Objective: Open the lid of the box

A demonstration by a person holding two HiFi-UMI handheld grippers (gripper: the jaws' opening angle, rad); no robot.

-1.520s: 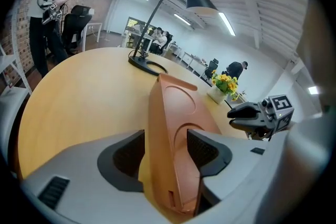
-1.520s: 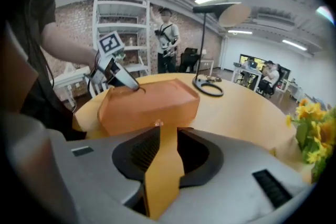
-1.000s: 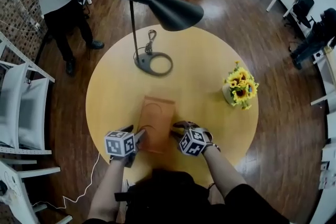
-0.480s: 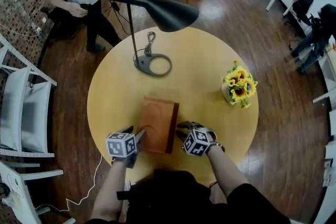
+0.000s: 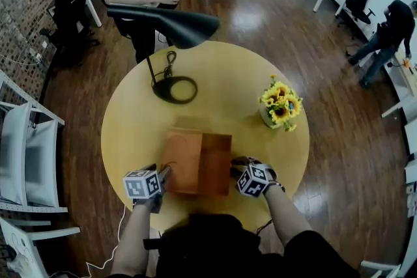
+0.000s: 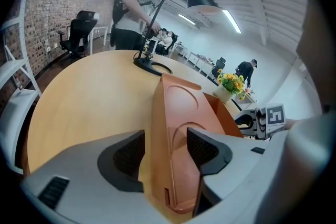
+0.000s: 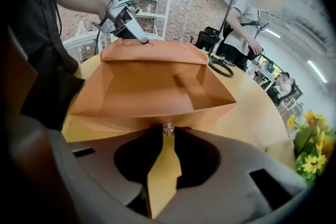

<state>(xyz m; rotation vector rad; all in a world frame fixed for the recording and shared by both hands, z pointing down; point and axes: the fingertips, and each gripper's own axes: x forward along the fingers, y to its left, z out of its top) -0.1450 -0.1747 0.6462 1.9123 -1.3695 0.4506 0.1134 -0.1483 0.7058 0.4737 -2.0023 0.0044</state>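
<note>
left hand-held gripper (image 5: 163, 173) clamps box (image 5: 182, 153) left side | right hand-held gripper (image 5: 236, 165), jaws just closed, pinches knob (image 7: 167, 128) | open lid (image 5: 216, 163) lies right of box

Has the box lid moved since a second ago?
Yes. The lid has opened out rightward from the box, toward the flowers; the box itself keeps its place beside the lamp base.

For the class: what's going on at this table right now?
A person works on a brown box on the round table with two grippers. The left gripper clamps the box body; the right gripper's jaws, which have just been closing, pinch the small knob on the lid's edge, and the lid already stands open.
</note>
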